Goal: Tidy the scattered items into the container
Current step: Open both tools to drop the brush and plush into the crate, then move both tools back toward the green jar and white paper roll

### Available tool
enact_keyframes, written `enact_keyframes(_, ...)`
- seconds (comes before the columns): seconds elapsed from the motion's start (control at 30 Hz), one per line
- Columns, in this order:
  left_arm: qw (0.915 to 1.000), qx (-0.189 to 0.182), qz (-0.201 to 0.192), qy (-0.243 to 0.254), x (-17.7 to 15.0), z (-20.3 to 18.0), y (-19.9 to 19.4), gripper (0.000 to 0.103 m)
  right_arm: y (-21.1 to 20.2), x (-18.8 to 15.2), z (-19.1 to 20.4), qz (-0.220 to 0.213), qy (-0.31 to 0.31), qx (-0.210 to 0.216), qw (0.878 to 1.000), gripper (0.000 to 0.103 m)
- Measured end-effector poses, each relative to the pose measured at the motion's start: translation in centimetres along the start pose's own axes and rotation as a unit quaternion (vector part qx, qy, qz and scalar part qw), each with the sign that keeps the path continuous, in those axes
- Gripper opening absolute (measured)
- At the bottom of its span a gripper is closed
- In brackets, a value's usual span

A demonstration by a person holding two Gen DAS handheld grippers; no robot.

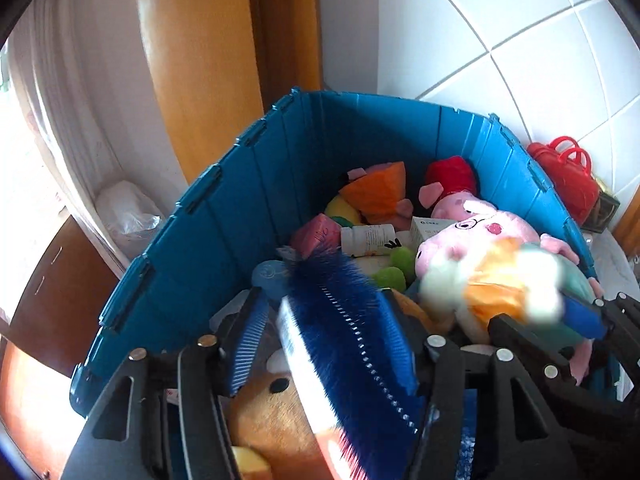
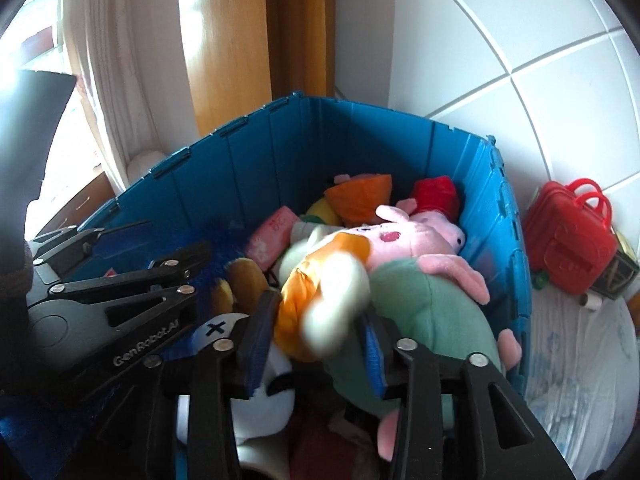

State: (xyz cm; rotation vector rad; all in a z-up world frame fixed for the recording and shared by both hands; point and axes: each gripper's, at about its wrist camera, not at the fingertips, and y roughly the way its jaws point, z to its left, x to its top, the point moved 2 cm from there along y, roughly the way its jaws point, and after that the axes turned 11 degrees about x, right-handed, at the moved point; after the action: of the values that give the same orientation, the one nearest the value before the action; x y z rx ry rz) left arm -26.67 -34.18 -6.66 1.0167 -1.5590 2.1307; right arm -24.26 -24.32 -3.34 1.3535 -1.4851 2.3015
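Hovering over the blue container [image 1: 224, 216], the left hand-held gripper [image 1: 328, 344] has its jaws parted around a blue bristle brush [image 1: 352, 320], the pads clear of it. Beside it, the right hand-held gripper [image 2: 316, 336] also stands open, with a blurred orange-and-white plush toy [image 2: 320, 280] between its fingers. Farther in lie a pink pig plush [image 2: 404, 240] and other toys. Beyond the rim, outside, sits a red toy bag [image 2: 568, 236].
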Motion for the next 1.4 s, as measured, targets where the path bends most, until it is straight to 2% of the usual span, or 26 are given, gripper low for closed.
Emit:
enact_keyframes(0.07,0.9998,0.004,-0.017,-0.006,-0.5,0.7,-1.3,0.067,-1.2,-0.2,0.3,-0.011,-0.004,-0.001,1.0,0.06)
enact_keyframes(0.1,0.9996,0.004,-0.025,-0.007,-0.8,1.0,-2.0,0.067,-1.9,-0.4,0.4,-0.017,-0.007,-0.003,1.0,0.071)
enact_keyframes(0.17,0.999,0.001,-0.042,-0.013,-1.5,1.5,-3.6,0.069,-3.5,-0.9,0.5,-0.032,-0.015,-0.009,0.999,0.078)
enact_keyframes(0.23,0.9978,0.001,-0.062,-0.023,-2.1,2.1,-5.4,0.077,-5.1,-1.3,0.3,-0.045,-0.015,-0.011,0.999,0.078)
enact_keyframes(0.47,0.9923,-0.018,-0.12,-0.025,-3.8,0.1,-12.0,0.077,-10.7,-3.4,-2.1,-0.084,-0.002,-0.012,0.996,0.083)
enact_keyframes(0.53,0.9902,-0.023,-0.136,-0.021,-4.1,-1.7,-13.9,0.078,-12.5,-4.2,-3.8,-0.095,0.008,-0.012,0.995,0.09)
enact_keyframes(0.63,0.9864,-0.034,-0.16,-0.021,-4.7,-5.3,-16.8,0.082,-15.4,-5.7,-7.2,-0.115,0.02,-0.023,0.993,0.103)
enact_keyframes(0.73,0.9816,-0.049,-0.184,-0.017,-5.3,-10.2,-19.3,0.098,-18.3,-7.6,-11.6,-0.132,0.033,-0.035,0.99,0.103)
enact_keyframes(0.83,0.9765,-0.071,-0.203,-0.008,-6.0,-16.8,-21.7,0.098,-21.5,-10.3,-17.6,-0.144,0.043,-0.044,0.988,0.103)
enact_keyframes(0.93,0.9749,-0.098,-0.2,-0.007,-6.3,-23.3,-23.0,0.098,-24.0,-12.9,-23.9,-0.141,0.053,-0.059,0.987,0.103)
enact_keyframes(1.03,0.9769,-0.105,-0.186,0.005,-6.5,-29.1,-22.6,0.099,-26.1,-15.3,-30.7,-0.132,0.072,-0.089,0.985,0.103)
enact_keyframes(1.17,0.9821,-0.113,-0.148,0.027,-6.5,-35.4,-20.3,0.098,-27.8,-17.9,-38.1,-0.122,0.114,-0.115,0.979,0.103)
enact_keyframes(1.27,0.9827,-0.117,-0.134,0.052,-6.0,-39.6,-18.2,0.098,-28.6,-19.5,-42.5,-0.117,0.143,-0.138,0.973,0.103)
enact_keyframes(1.4,0.9811,-0.141,-0.115,0.066,-5.5,-44.5,-14.9,0.098,-27.9,-20.8,-47.1,-0.099,0.171,-0.168,0.966,0.103)
